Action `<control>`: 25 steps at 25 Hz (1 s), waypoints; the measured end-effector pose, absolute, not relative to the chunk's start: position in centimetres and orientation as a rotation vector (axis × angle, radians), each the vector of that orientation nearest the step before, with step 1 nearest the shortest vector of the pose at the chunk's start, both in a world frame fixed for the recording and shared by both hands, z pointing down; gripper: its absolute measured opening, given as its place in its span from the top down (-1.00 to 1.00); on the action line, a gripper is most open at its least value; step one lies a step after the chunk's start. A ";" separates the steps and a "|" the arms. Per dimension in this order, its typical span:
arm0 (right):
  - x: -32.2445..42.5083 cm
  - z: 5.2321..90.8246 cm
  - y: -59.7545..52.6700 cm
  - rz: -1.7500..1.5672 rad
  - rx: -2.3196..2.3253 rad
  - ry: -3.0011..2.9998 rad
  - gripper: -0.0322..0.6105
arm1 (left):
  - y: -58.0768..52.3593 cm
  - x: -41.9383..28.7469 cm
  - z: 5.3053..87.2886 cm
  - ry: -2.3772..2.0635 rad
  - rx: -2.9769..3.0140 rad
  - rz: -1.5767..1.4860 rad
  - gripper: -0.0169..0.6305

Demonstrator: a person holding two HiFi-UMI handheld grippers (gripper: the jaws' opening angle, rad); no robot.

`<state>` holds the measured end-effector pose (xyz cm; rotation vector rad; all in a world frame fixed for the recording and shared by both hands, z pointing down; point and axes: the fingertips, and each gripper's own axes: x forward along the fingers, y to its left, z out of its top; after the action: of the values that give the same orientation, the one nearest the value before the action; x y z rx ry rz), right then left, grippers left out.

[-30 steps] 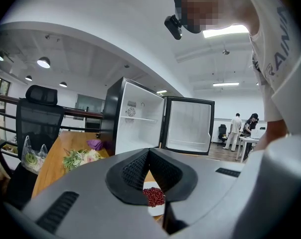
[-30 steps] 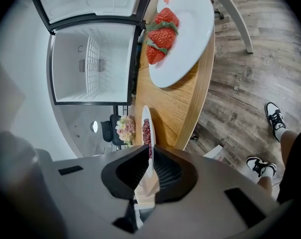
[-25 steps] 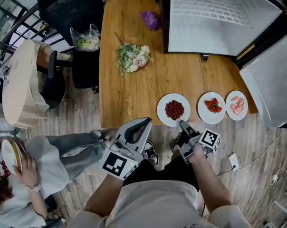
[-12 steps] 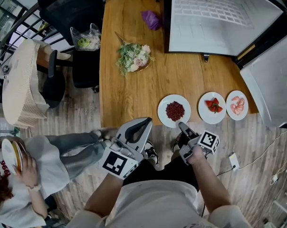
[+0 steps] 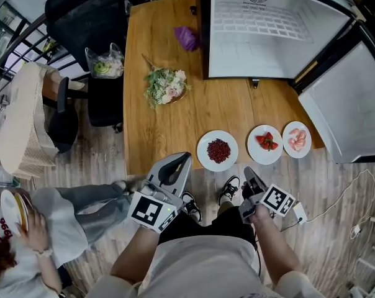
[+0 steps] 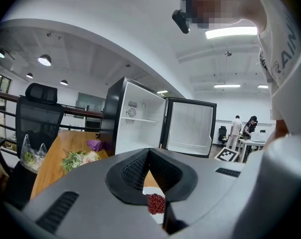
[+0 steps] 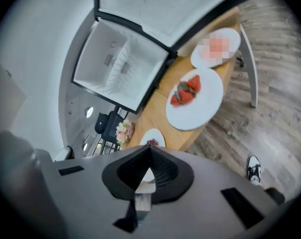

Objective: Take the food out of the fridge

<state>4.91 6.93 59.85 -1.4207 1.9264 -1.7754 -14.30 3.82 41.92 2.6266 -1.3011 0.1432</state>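
Note:
Three white plates sit along the wooden table's (image 5: 169, 129) near edge: one with small red berries (image 5: 218, 151), one with strawberries (image 5: 265, 143), one with pink food (image 5: 297, 138). The open fridge (image 5: 271, 30) stands at the table's far right, and its white inside looks bare. My left gripper (image 5: 178, 159) hangs shut and empty just off the table edge, left of the berry plate (image 6: 155, 203). My right gripper (image 5: 248, 172) is shut too, over the floor below the strawberry plate (image 7: 195, 101). Neither touches a plate.
A flower bunch (image 5: 164, 87) and a purple cloth (image 5: 187, 38) lie further up the table. The fridge door (image 5: 352, 107) swings out at the right. A black chair (image 5: 88, 17) and a bagged item (image 5: 104, 64) stand left of the table. A seated person (image 5: 26, 228) holds a plate.
Both grippers have drawn back from the table edge toward me. The right one, which was close to the berry plate, is now over the floor. Both stay shut.

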 end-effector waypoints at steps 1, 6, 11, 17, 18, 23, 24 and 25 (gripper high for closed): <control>5.3 58.3 6.3 -1.694 -1.441 1.992 0.84 | 3.7 -14.2 41.4 -1.303 2.626 0.132 0.93; 6.6 49.5 3.3 -1.250 -1.510 2.265 0.84 | 3.0 -13.7 38.2 -1.305 2.663 0.092 0.93; 7.0 41.1 1.3 -0.810 -1.598 2.514 0.84 | 2.4 -13.2 34.7 -1.311 2.707 0.044 0.93; 6.3 33.0 0.3 -0.438 -1.642 2.637 0.84 | 1.5 -12.3 30.5 -1.332 2.802 0.005 0.93; 6.3 31.9 0.2 -0.392 -1.647 2.637 0.84 | 1.4 -12.1 30.0 -1.333 2.815 -0.003 0.93; 7.0 29.2 -0.1 -0.306 -1.681 2.600 0.84 | 1.1 -11.6 28.7 -1.336 2.844 -0.022 0.93; 7.1 29.1 -0.2 -0.302 -1.691 2.598 0.84 | 1.0 -11.6 28.6 -1.334 2.847 -0.024 0.93; 7.2 29.1 -0.1 -0.300 -1.701 2.596 0.84 | 1.0 -11.5 28.6 -1.330 2.851 -0.026 0.93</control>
<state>7.19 -0.15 29.11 -1.7006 2.5959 -0.2996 -11.54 1.02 28.57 2.8506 -1.3300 -0.0258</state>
